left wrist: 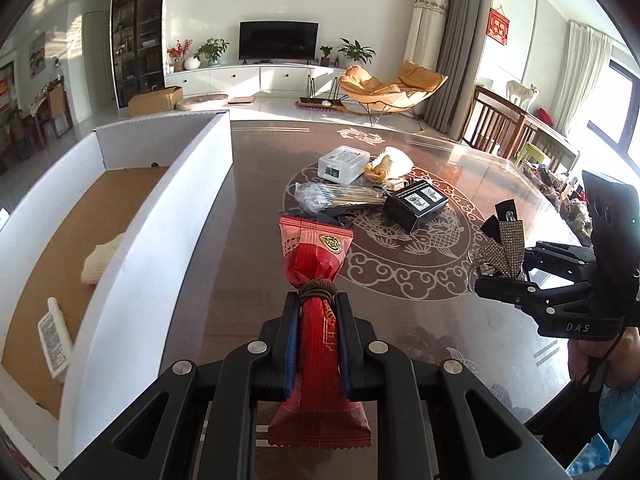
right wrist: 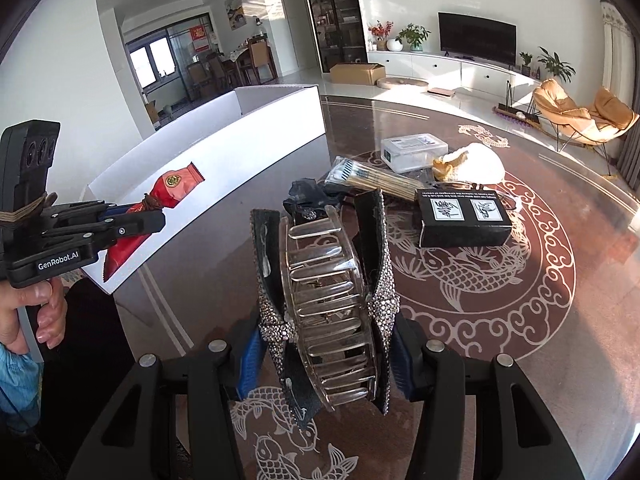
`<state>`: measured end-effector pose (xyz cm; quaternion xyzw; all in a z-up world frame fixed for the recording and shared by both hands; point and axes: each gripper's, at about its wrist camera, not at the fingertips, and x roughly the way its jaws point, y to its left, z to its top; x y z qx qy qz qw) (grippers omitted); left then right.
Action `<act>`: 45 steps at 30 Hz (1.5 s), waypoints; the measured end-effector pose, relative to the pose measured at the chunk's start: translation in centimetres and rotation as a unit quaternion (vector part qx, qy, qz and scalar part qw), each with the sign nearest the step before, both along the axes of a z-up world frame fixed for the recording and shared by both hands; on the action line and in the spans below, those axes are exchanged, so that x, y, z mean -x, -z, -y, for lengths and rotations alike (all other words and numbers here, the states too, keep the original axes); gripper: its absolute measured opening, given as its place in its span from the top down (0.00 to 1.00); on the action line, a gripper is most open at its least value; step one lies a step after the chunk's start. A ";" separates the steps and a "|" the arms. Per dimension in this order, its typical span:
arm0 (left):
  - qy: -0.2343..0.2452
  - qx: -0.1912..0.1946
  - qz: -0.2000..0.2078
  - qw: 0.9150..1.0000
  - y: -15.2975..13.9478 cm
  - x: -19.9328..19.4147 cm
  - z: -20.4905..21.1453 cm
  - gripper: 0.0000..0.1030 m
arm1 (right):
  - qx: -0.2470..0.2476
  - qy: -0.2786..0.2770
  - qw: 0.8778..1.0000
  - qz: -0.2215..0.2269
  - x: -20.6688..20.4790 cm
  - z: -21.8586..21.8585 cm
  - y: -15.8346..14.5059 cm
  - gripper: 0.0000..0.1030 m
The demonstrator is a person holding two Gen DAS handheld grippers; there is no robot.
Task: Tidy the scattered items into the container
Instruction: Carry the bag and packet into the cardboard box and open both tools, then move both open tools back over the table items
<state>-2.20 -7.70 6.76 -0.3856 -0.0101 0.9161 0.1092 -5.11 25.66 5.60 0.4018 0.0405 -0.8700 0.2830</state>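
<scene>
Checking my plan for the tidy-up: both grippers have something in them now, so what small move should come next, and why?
Probably swing the left gripper left over the white box wall. It is shut on the red snack packet, which is off the table, and the box sits right beside it. The right gripper holds the rhinestone hair clip and can follow.

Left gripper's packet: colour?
Red packet, gold round emblem; clearest in the left wrist view.

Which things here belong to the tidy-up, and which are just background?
Job:
- white box, the container
- red snack packet, clamped in left gripper
- rhinestone hair claw, clamped in right gripper
- on the table: cotton swabs, black box, clear plastic case

Background:
- TV
- lounge chair
- cardboard carton
</scene>
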 end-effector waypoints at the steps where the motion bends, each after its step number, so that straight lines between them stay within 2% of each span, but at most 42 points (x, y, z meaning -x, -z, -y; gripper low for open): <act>1: -0.007 -0.004 -0.004 1.000 -0.8 -0.1 1.4 0.84 | 0.001 -0.008 1.000 -0.003 0.3 0.9 -0.5 0.49; 4: -0.032 -0.012 -0.012 0.999 -2.7 0.1 5.5 0.84 | 0.008 -0.035 0.999 -0.010 1.8 4.4 -2.3 0.49; 6: -0.050 0.001 -0.015 0.999 -3.4 0.9 8.1 0.84 | 0.016 -0.056 0.998 -0.018 2.9 7.3 -3.7 0.49; 8: -0.071 0.016 -0.014 0.997 -3.8 2.1 10.9 0.84 | 0.027 -0.080 0.996 -0.026 4.2 10.5 -5.3 0.49; 14: -0.142 -0.003 0.006 0.990 -3.5 6.6 19.5 0.84 | 0.038 -0.145 0.988 -0.037 9.6 21.8 -8.3 0.49; 20: -0.195 -0.030 0.062 0.978 0.0 11.7 24.9 0.84 | -0.010 -0.163 0.987 -0.004 16.9 31.8 -5.5 0.49; 27: -0.207 -0.022 0.122 0.971 3.4 15.5 26.4 0.82 | -0.035 -0.146 0.987 0.054 22.1 36.8 -1.4 0.47; 28: -0.215 -0.020 0.129 0.968 3.8 15.8 26.6 0.81 | -0.035 -0.140 0.987 0.072 22.8 37.2 -0.9 0.46; 29: -0.226 -0.017 0.138 0.964 4.2 16.0 26.8 0.72 | -0.034 -0.134 0.986 0.090 23.5 37.5 -0.4 0.37; 30: -0.237 -0.012 0.147 0.960 4.7 16.3 26.9 0.48 | -0.033 -0.126 0.987 0.098 24.0 37.5 0.0 0.28; 32: -0.258 0.003 0.152 0.954 5.2 16.2 26.9 0.16 | -0.030 -0.112 0.989 0.094 24.6 37.2 0.0 0.27; 37: -0.264 0.013 0.125 0.956 4.0 14.6 25.7 0.16 | 0.003 -0.091 0.993 0.071 23.7 34.2 -2.0 0.27; 41: -0.238 0.016 0.058 0.969 -0.2 12.4 21.6 0.16 | 0.025 -0.078 0.996 0.032 20.9 28.9 -3.9 0.27; 45: -0.173 -0.005 -0.005 0.985 -4.6 9.5 14.3 0.15 | 0.035 -0.055 0.998 -0.001 16.5 20.2 -4.3 0.27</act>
